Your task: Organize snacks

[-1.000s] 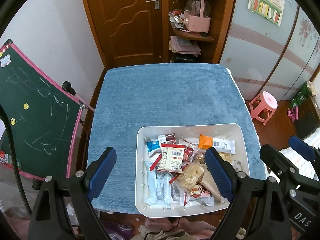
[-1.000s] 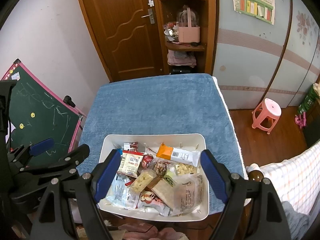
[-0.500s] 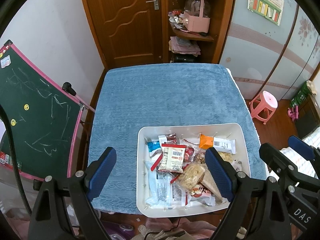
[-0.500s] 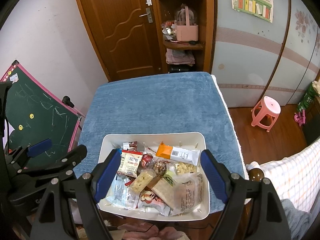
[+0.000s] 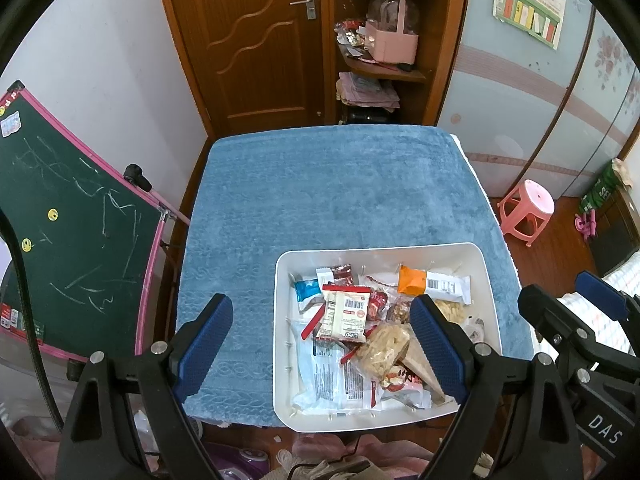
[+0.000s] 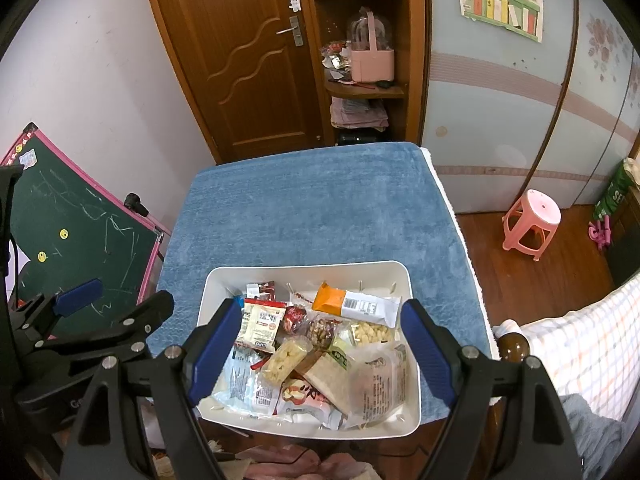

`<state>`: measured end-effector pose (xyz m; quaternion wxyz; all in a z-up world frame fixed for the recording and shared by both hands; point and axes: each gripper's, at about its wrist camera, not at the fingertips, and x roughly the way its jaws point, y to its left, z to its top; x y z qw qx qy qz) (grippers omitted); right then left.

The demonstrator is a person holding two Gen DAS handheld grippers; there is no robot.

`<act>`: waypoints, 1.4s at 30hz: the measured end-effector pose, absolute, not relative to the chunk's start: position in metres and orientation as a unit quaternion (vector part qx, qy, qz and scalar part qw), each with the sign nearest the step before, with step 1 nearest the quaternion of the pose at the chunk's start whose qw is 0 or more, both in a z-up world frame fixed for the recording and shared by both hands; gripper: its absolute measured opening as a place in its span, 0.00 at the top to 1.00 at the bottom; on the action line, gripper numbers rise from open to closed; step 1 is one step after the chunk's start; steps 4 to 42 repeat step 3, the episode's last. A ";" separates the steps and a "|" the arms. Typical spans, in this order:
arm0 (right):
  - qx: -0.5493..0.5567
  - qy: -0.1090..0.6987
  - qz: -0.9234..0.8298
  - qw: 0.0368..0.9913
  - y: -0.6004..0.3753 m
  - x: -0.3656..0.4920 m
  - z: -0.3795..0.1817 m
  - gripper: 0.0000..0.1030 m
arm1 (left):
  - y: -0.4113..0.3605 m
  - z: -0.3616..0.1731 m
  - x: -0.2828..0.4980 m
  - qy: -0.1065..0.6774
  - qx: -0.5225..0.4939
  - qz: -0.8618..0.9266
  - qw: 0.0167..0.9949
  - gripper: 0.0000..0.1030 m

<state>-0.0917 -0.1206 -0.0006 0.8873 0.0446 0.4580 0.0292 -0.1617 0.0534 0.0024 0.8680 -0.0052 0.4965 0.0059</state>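
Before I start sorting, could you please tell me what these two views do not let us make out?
- Bottom layer of the white bin: covered by piled snack packets in both views.
- Packet print, such as the orange-ended bar: too small to read.
- Bin's near right part, left wrist view: behind the left hand-held gripper finger.
- Floor at the table's near edge: cut off by gripper bodies.

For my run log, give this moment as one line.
left hand-held gripper open | right hand-held gripper open | snacks in white bin | nothing held
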 end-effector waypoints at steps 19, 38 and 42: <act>0.045 0.458 0.029 0.887 -0.120 -0.092 -0.001 0.20 | 0.053 0.002 -0.162 0.497 -0.006 0.006 0.868 0.13; 0.045 0.458 0.029 0.887 -0.120 -0.092 -0.001 0.20 | 0.053 0.002 -0.162 0.497 -0.006 0.006 0.868 0.13; 0.045 0.458 0.029 0.887 -0.120 -0.092 -0.001 0.20 | 0.053 0.002 -0.162 0.497 -0.006 0.006 0.868 0.13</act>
